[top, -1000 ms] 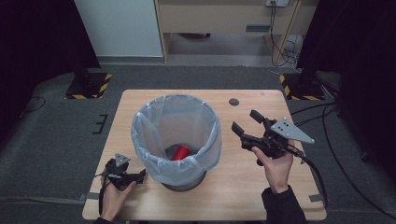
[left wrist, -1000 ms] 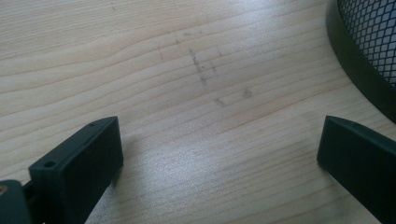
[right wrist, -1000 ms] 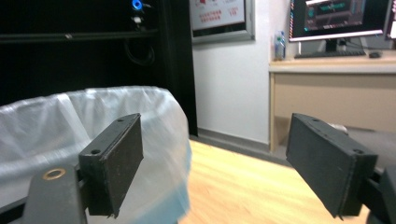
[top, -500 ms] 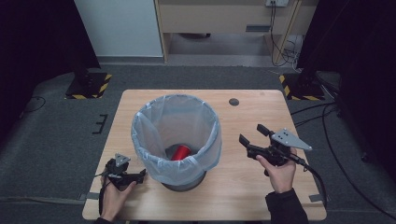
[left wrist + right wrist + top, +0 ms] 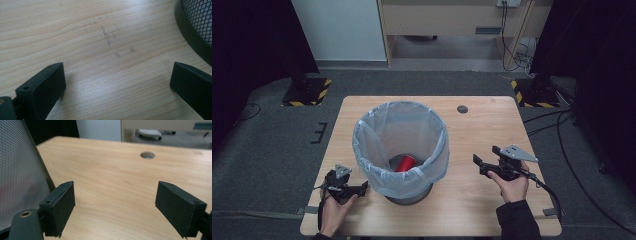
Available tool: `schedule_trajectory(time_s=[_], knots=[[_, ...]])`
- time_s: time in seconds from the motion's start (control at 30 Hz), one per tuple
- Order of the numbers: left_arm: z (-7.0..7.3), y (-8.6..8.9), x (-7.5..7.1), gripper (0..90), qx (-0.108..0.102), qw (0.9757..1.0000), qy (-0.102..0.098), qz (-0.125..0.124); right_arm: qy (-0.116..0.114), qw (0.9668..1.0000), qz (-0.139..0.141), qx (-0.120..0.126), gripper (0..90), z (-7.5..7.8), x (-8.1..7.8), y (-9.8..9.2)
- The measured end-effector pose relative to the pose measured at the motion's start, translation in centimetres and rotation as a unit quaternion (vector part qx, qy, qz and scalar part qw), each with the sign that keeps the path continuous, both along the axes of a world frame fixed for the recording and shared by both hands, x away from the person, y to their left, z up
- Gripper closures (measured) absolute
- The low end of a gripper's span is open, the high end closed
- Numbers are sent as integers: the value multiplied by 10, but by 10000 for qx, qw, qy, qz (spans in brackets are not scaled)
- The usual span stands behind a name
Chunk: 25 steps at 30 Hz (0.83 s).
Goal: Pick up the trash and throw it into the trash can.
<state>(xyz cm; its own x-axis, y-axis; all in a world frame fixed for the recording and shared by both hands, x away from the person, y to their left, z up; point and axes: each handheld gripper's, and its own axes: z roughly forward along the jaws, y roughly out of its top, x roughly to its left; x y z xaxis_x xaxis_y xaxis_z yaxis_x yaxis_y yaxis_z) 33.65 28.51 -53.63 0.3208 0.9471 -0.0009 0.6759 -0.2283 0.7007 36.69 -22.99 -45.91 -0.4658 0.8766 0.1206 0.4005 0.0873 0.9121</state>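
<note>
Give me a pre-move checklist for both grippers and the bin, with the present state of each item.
1. Left gripper open and holding nothing: ok.
2. Right gripper open and holding nothing: ok.
3. Mesh bin upright on the table: ok.
4. Plastic liner folded over the bin's rim all round: ok.
5. Red object lies inside the bin: ok.
6. What the red object is: cannot tell.
</note>
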Motion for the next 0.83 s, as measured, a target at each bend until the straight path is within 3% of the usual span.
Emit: schedule_trajectory(time_s=[0.2,0.4,0.6,0.73,0.83], knots=[[0,0,0,0,1,10000,1,-2,439,9984,-189,-303,167,-26,5,-12],[0,0,0,0,0,10000,0,-2,870,9931,-464,-637,164,-53,11,-27],[0,0,0,0,-2,10000,1,-3,974,9896,-654,-826,154,-68,15,-40],[0,0,0,0,-2,10000,0,-3,1112,9856,-772,-1017,145,-77,17,-47],[0,0,0,0,-7,10000,1,-4,1206,9834,-775,-1111,134,-78,19,-50]])
